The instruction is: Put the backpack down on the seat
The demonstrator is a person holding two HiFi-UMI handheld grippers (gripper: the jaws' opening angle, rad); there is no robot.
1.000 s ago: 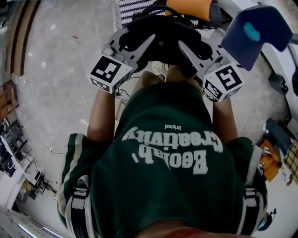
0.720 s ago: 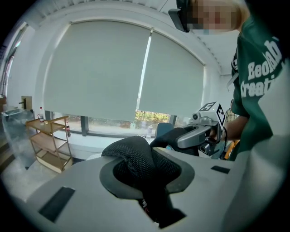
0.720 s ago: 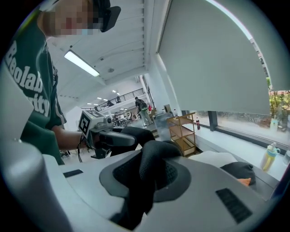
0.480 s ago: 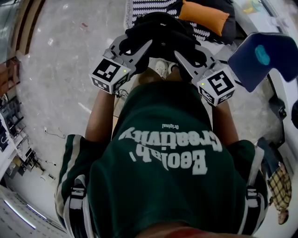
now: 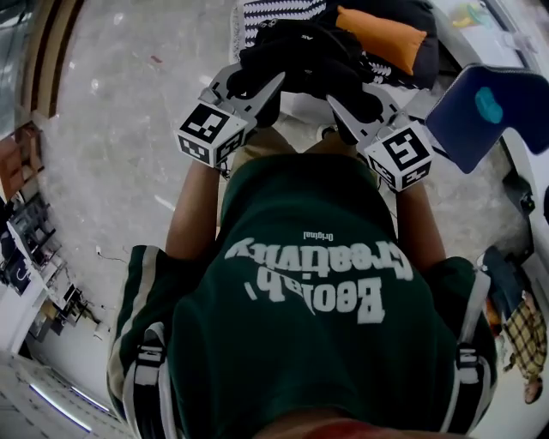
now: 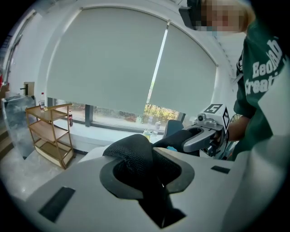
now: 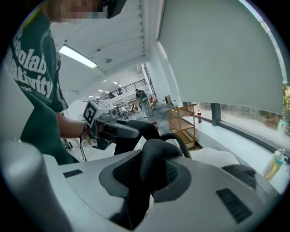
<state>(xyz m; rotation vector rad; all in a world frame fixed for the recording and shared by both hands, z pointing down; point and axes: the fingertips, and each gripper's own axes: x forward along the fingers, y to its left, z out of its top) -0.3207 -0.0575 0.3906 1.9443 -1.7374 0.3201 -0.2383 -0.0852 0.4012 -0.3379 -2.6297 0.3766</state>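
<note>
The left gripper (image 5: 262, 90) and the right gripper (image 5: 343, 111) each clamp a mesh strap (image 6: 136, 156) of the black backpack (image 5: 304, 56), which hangs at top centre of the frame, by the striped seat (image 5: 266, 10). Lower both hands evenly so its base lands flat beside the orange cushion (image 5: 382, 34)

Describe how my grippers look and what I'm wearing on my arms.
Both the left gripper and right gripper are pale grey with tapered jaws lined by dark grey pads. Each carries a white cube with black square markers. A thin black cable hangs by the left wrist. You wear a dark green T-shirt with white lettering and short striped sleeves.
</note>
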